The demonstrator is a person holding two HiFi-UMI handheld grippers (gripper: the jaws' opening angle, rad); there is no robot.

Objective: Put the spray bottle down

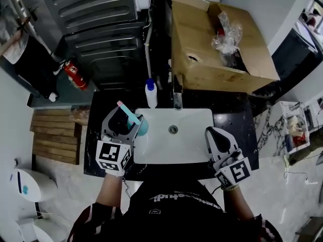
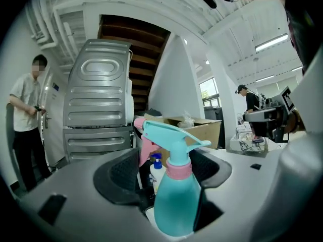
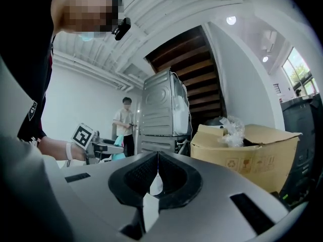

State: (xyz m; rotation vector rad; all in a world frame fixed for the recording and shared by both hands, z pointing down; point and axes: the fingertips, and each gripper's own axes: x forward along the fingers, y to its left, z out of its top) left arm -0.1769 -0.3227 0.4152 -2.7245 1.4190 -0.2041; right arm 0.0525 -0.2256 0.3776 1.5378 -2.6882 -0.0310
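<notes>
A dark countertop (image 1: 234, 110) carries a white basin (image 1: 194, 142) sunk into its middle. Behind the basin, at its back rim, a metal tap (image 1: 177, 94) stands upright, and just left of the tap is a white bottle with a blue cap (image 1: 151, 95). At the basin's left rim is a teal spray bottle (image 1: 143, 127); whether its base touches the counter I cannot tell. Behind the basin and to the right, a cardboard box (image 1: 202, 64) sits at the counter's back edge

White sink basin (image 1: 194, 142) at frame centre in a black counter (image 1: 234, 112), faucet (image 1: 177, 92) and blue-capped white bottle (image 1: 151, 94) at its upper edge; cardboard box (image 1: 202, 59) upper right, red fire extinguisher (image 1: 75, 74) upper left.
</notes>
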